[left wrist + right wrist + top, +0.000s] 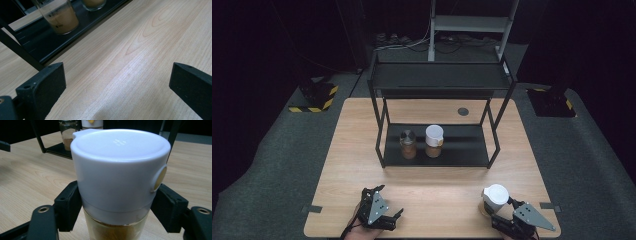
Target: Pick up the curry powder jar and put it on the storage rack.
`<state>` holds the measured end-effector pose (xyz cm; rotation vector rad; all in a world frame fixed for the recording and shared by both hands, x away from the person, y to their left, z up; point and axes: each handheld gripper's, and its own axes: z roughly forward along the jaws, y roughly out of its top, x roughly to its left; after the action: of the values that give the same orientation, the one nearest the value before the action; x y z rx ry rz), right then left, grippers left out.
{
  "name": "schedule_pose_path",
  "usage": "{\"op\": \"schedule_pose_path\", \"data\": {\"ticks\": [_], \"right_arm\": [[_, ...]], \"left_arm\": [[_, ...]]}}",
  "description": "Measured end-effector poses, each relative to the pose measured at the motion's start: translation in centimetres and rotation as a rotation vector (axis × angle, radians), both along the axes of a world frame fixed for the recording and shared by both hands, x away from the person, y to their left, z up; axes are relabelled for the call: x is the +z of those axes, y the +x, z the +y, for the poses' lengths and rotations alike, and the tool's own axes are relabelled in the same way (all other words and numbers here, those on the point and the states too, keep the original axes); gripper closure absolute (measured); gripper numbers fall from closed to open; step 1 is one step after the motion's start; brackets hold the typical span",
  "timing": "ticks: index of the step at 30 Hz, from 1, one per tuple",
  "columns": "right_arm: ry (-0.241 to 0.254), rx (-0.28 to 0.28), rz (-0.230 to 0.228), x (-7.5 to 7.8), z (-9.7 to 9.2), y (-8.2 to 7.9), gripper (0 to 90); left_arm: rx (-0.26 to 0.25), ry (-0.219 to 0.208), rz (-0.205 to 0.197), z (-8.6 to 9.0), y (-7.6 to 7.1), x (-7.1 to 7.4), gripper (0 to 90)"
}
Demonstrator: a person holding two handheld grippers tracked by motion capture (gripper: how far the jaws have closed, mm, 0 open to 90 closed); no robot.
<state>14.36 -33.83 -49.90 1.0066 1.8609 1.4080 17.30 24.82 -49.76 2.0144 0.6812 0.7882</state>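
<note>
Right gripper view had the white-capped jar at the centre of the frame, with the right hand-held gripper closed on it: its two black jaws pressed the jar from either side, right at the seam where the white cap meets the glass. In the high view the same jar stood at the lower right of the frame, near the front edge of the table, with the right hand-held gripper against it. The left hand-held gripper sat at the lower left of that view, jaws spread wide and holding nothing; the left gripper view showed bare wood between them.

The grip looked like the main risk. The pads sat high, partly on the smooth cap, so if the cap was loose a lift could pull it free or let the glass body slide down. A jar heavy with powder could also tilt in a hold that high.

The likely goal was the lower shelf of the black rack, at the middle of the frame, where the steel-lidded jar and the second white-capped jar already stood close together. A careless approach could strike the rack's front posts or upper shelf, or knock those two over.
</note>
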Motion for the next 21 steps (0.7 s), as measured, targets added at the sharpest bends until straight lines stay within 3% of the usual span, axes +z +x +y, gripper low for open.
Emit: {"op": "schedule_pose_path", "data": {"ticks": [21], "right_arm": [[-0.005,0.013,-0.003,0.16,-0.09,0.25,30.4]], "left_arm": [[-0.003,-0.002,0.008,0.08,0.17,0.09,1.1]]}}
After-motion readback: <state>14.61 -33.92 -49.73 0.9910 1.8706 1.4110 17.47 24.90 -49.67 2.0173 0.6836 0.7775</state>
